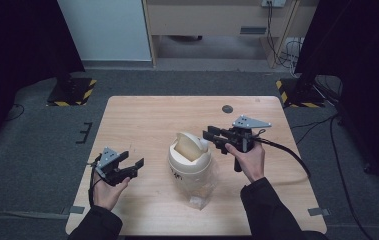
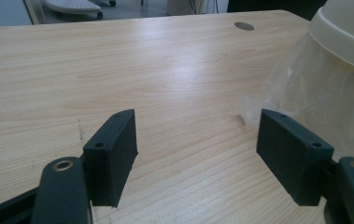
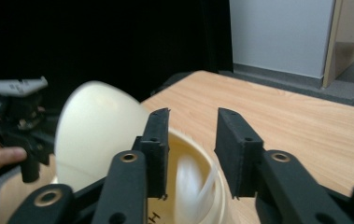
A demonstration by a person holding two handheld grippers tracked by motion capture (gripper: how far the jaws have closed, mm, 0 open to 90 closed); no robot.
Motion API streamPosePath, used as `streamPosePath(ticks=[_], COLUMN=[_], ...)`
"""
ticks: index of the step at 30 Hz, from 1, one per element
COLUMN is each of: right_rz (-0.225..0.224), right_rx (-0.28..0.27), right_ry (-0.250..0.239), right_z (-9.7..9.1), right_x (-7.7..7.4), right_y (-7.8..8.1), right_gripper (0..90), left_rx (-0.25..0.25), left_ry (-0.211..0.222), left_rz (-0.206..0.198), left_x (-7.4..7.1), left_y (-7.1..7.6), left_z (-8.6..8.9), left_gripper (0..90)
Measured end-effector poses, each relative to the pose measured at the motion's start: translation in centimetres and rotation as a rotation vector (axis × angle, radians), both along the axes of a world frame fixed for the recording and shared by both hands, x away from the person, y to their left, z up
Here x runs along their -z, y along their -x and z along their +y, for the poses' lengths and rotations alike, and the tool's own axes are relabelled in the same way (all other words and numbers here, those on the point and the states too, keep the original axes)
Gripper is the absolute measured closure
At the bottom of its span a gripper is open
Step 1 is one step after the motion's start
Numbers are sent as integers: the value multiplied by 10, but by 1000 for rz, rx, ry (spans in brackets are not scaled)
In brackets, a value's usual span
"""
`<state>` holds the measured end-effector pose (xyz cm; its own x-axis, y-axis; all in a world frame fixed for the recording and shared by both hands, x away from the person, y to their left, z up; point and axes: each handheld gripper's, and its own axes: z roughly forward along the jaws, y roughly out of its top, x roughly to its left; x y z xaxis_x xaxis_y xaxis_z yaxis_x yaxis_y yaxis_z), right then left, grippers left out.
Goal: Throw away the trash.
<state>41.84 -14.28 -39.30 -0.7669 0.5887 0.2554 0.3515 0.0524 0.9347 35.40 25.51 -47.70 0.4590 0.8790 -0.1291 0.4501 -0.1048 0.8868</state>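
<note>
A cream swing-lid bin (image 1: 189,167) stands mid-table with a clear plastic bag (image 1: 200,197) bunched at its base. Its lid (image 1: 188,145) is tipped open. My right gripper (image 1: 208,135) hovers at the bin's right rim, open. In the right gripper view its jaws (image 3: 191,119) stand apart over the bin mouth (image 3: 184,140), beside the raised lid (image 3: 97,130). A blurred white thing (image 3: 193,186) sits below them inside the bin, touching neither pad. My left gripper (image 1: 133,159) is open left of the bin, low over the table. Its jaws (image 2: 195,119) hold nothing, with the bag (image 2: 315,93) and bin (image 2: 347,28) to their right.
The wooden table (image 1: 142,115) has a dark round cable hole (image 1: 227,108) at its far right. The right gripper's cable (image 1: 289,152) trails across the table's right side. Black stands on hazard-striped bases (image 1: 72,92) sit on the floor beyond both far corners.
</note>
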Motion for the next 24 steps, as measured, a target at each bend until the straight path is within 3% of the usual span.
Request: streamPosePath(ticks=[7, 8, 11, 16, 24], right_rz=[-15, -21, -12, 54, 161], right_rx=[69, 110, 142, 170, 222], right_ry=[-31, -13, 27, 129, 198], right_z=[-17, -26, -39, -66, -111], right_x=[-6, -3, 8, 36, 77], right_y=[-2, -2, -1, 4, 14], right_gripper=[543, 498, 432, 361, 270], left_rx=[-5, -12, -24, -38, -53], left_ry=[-1, -4, -21, -52, -98], left_rz=[7, 19, 50, 113, 230], left_x=[1, 3, 8, 18, 36], left_y=[-1, -2, -5, -10, -19], left_z=[2, 3, 6, 11, 18], left_gripper=[273, 265, 240, 204, 156])
